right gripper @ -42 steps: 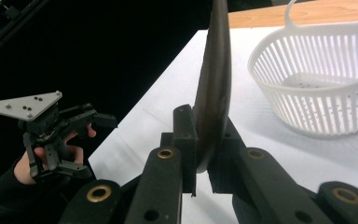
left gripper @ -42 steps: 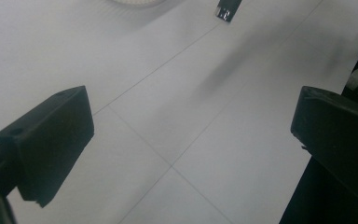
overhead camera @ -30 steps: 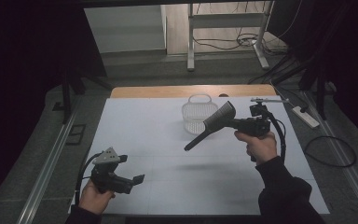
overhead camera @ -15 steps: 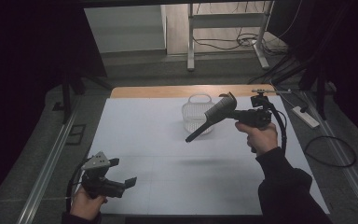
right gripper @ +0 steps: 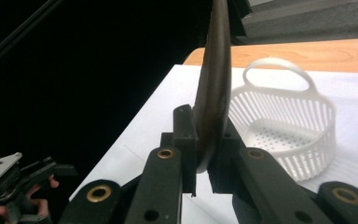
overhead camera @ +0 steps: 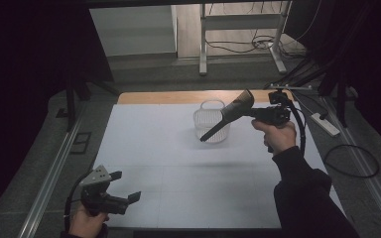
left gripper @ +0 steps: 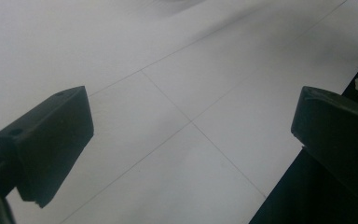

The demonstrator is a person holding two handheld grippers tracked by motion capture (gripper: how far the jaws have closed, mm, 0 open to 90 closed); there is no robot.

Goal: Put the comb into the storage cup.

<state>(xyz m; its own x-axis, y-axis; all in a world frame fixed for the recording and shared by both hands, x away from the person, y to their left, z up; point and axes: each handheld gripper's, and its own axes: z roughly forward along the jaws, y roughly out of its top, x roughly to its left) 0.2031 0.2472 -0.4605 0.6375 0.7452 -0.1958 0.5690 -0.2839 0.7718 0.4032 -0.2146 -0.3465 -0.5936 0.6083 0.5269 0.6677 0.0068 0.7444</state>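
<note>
Right gripper clamped and raised; left gripper open.

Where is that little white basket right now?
In the high view the white basket stands on the far middle of the white table, near its wooden edge, just behind the dark spatula held in the right claw.

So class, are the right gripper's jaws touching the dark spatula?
Touching. In the right gripper view, the right gripper has both jaws pressed against the dark spatula, clamping its edge-on blade.

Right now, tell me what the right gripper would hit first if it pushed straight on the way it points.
Likely the white basket: the right gripper points toward it, and the dark spatula it clamps already reaches over the basket. Depth is uncertain.
</note>
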